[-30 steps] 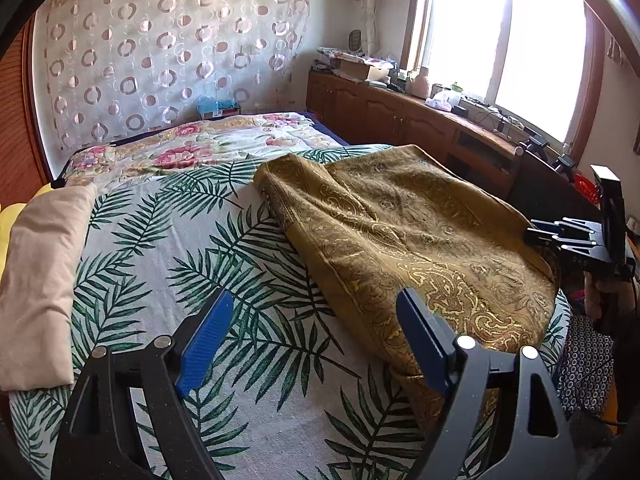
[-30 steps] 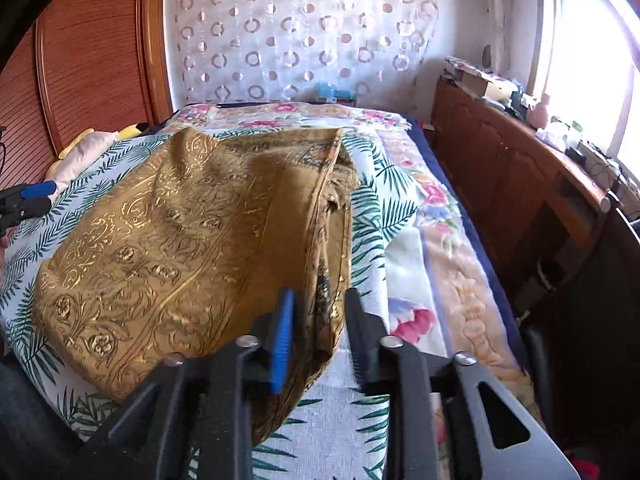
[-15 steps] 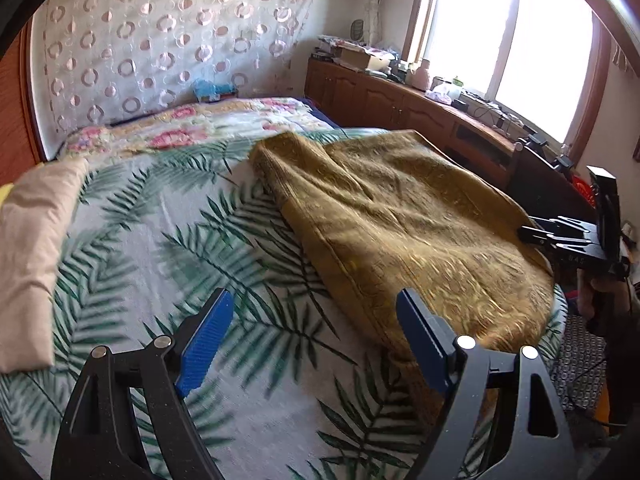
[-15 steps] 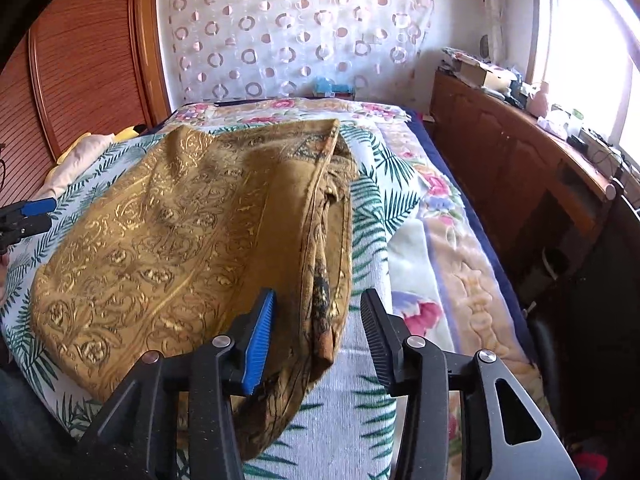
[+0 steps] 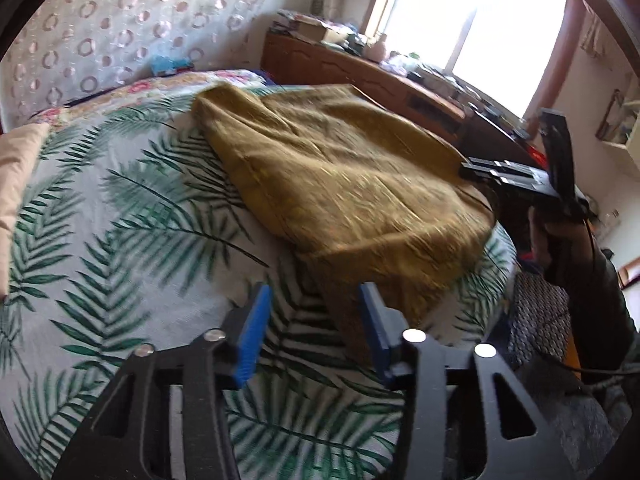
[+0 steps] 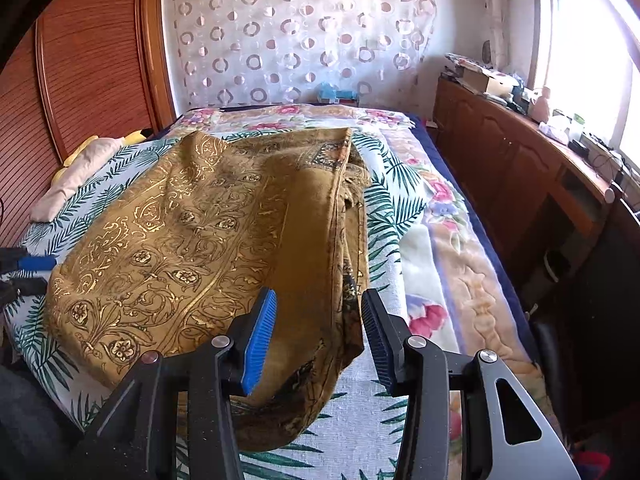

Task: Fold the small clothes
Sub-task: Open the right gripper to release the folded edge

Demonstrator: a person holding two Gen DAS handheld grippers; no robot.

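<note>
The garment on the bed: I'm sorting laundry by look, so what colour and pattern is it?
Mustard-gold garment with shiny gold floral scrollwork; clearest in the right wrist view.

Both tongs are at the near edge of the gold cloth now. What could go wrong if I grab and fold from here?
1. The left tongs have just been closing, but the gold cloth corner hangs off to the right of their gap, so they may pinch the palm-leaf sheet instead.
2. The right tongs straddle a bunched, layered edge with pads not pressing; they might catch only one layer, and the fold would come out crooked.
</note>
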